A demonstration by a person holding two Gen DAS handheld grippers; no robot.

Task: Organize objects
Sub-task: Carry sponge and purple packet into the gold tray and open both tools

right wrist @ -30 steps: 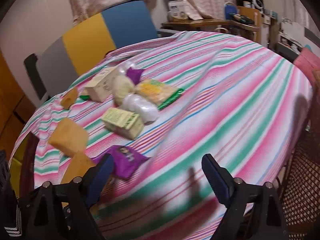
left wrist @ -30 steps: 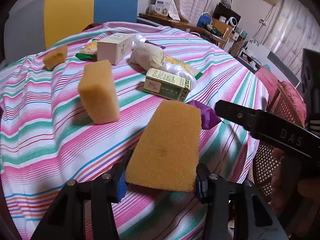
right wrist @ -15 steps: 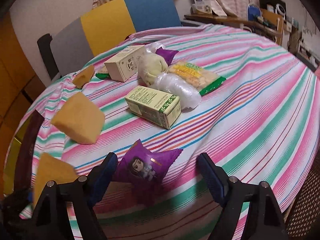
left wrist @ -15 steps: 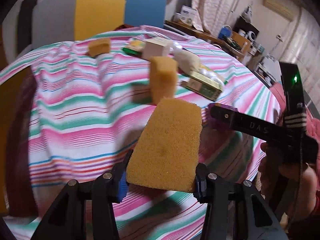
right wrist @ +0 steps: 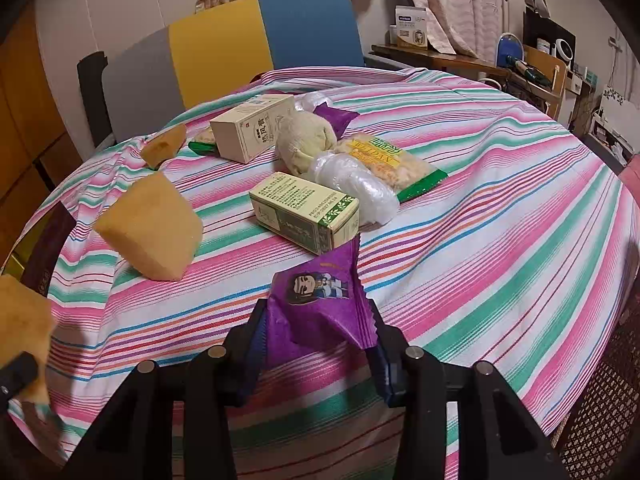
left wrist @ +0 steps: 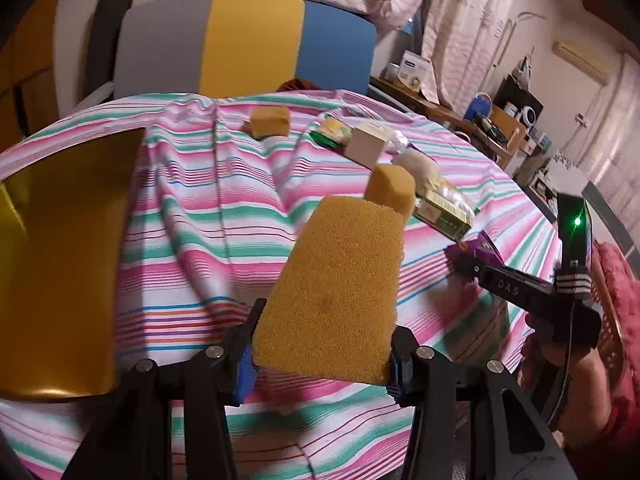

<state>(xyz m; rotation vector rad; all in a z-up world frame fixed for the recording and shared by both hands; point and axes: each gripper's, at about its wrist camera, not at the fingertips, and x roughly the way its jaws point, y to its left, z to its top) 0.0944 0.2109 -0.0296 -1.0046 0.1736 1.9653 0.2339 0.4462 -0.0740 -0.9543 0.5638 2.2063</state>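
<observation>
The left gripper (left wrist: pixel 320 364) gripped a yellow sponge (left wrist: pixel 332 292) above the striped tablecloth (left wrist: pixel 192 216). The right gripper (right wrist: pixel 316 354) had just been closing and clasped a purple snack packet (right wrist: pixel 320 300). Both pickups looked done; next, each item probably needed carrying to its group.

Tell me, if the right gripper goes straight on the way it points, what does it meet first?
Probably the green-and-white box. The right gripper, shut on the purple snack packet, points toward it; depth is unclear, so it might meet the striped tablecloth first.

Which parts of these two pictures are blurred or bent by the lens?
Left wrist view: the yellow sponge is sharp, the gold panel at the left edge is soft. Right wrist view: the purple packet is sharp, the striped tablecloth bulges outward.
</observation>
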